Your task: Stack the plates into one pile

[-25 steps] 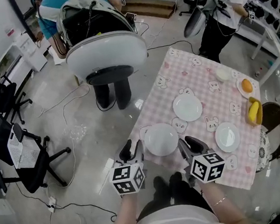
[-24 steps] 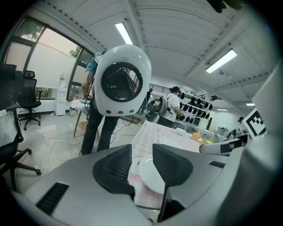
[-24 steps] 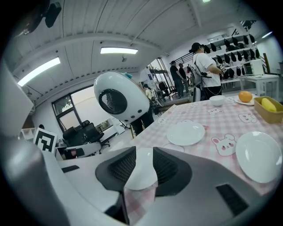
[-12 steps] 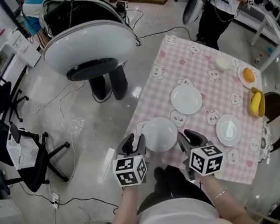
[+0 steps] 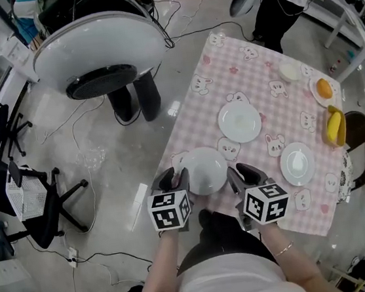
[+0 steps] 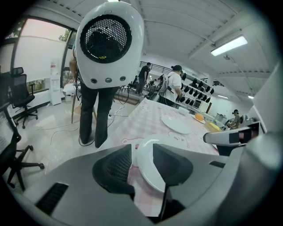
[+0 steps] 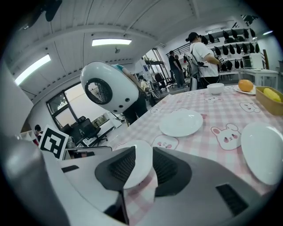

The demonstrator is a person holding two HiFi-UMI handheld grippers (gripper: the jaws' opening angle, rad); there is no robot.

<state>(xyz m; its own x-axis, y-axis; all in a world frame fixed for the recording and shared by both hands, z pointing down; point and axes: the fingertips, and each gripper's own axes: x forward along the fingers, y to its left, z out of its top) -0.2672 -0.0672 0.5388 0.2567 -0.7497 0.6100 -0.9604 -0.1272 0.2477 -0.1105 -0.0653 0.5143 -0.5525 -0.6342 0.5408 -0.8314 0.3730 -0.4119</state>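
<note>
We recorded: glossy grey floor (image 5: 114,183), loose cables (image 5: 68,131) across it; black office chairs (image 5: 43,218) at left; ceiling strip lights (image 7: 110,42); one large window (image 6: 42,55).

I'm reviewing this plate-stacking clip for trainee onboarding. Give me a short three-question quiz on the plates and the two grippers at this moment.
1. Count: how many white plates lie on the checked cloth?
2. True or false: the plates already form one pile.
3. The near plate has its rim between the jaws of: A one gripper only; B both grippers; C neither gripper.

Key
1. Three: the near plate, the middle plate and the right plate.
2. False; all three lie apart.
3. B: the left gripper and the right gripper. The right gripper's jaws have just been opening, with the rim between them.
</note>
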